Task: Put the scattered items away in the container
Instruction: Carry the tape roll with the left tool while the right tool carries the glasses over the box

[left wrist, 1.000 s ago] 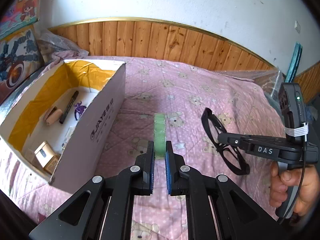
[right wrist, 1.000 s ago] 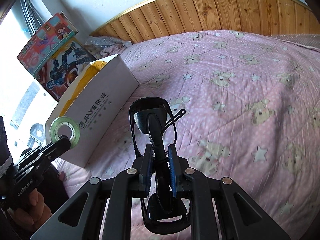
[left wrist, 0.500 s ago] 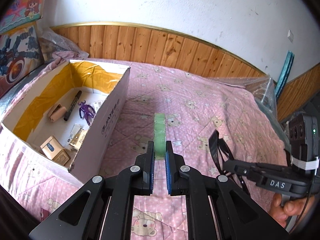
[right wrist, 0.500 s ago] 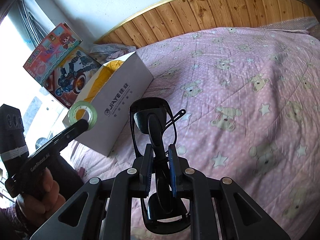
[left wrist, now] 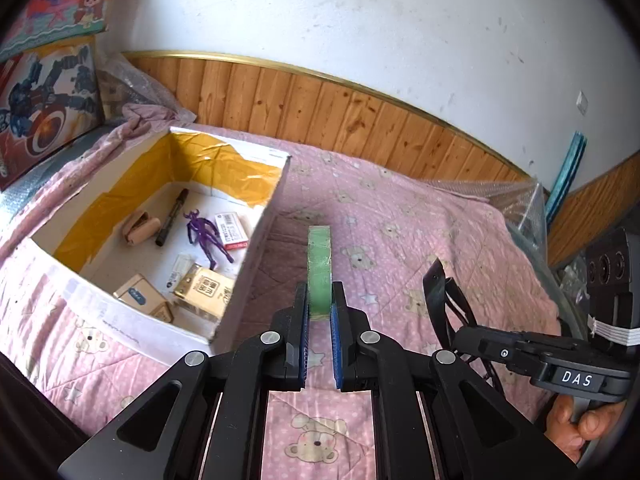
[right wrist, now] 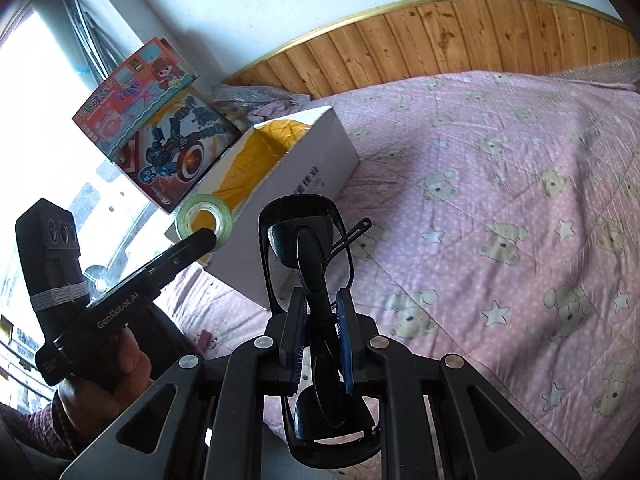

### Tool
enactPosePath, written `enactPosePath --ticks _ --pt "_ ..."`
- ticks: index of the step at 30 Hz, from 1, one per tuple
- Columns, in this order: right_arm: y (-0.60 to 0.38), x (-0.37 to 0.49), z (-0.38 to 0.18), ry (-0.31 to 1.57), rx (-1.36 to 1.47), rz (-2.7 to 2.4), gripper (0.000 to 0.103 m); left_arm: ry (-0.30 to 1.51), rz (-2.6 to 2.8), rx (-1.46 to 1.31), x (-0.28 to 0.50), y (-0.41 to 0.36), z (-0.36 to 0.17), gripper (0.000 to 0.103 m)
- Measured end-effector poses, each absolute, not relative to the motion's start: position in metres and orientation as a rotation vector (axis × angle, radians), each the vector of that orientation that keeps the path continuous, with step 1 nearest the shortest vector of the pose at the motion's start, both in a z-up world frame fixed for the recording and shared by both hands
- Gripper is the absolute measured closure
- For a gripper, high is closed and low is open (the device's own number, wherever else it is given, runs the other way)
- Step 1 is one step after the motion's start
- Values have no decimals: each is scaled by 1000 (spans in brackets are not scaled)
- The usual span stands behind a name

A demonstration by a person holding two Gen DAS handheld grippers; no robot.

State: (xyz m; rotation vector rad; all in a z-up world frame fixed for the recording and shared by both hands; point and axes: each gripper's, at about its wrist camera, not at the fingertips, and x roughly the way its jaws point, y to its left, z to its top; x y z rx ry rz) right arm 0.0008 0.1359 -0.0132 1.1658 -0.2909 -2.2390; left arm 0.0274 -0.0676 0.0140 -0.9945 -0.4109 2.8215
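Left gripper (left wrist: 319,312) is clamped on a green roll of tape (left wrist: 319,268), held on edge dead centre of the left view, up off the pink bedspread (left wrist: 400,240). Right gripper (right wrist: 322,330) is pinching black sunglasses (right wrist: 306,240) at lower centre of its own view. The white cardboard box (left wrist: 256,240) sits at left of the left view, with a marker (left wrist: 172,216), a purple toy (left wrist: 204,236) and small packets (left wrist: 202,290) inside. 2 toy boxes (right wrist: 160,120) are stacked at upper left.

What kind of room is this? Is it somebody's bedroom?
Probably a bedroom: a bed with a pink teddy-bear quilt, wood panelling along the wall, and toy boxes stacked by the window.
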Motion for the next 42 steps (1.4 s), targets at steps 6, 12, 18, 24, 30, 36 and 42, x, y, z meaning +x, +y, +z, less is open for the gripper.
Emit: enactPosePath --ticks 6,12,18,24,30,36,42 --pt "113 -3 6 -256 1127 -2224 87 -468 2838 -967 32 -92 23 94" --pt "91 -10 22 -226 1088 -2208 87 -507 2859 -938 31 -113 30 94" --pt "68 -17 35 -194 1048 -2188 87 -532 2877 -921 27 -131 35 94" --pt "50 -26 47 -174 1016 -2173 87 -527 2907 -895 20 -148 44 94" --pt "28 -41 59 -146 982 -2155 87 -494 2948 -882 9 -167 51 94" --pt "8 -58 68 -115 952 -2132 87 -471 2978 -884 -5 -187 56 94" --pt "-12 -76 71 -85 936 -2120 87 -433 3015 -878 -22 -206 59 94"
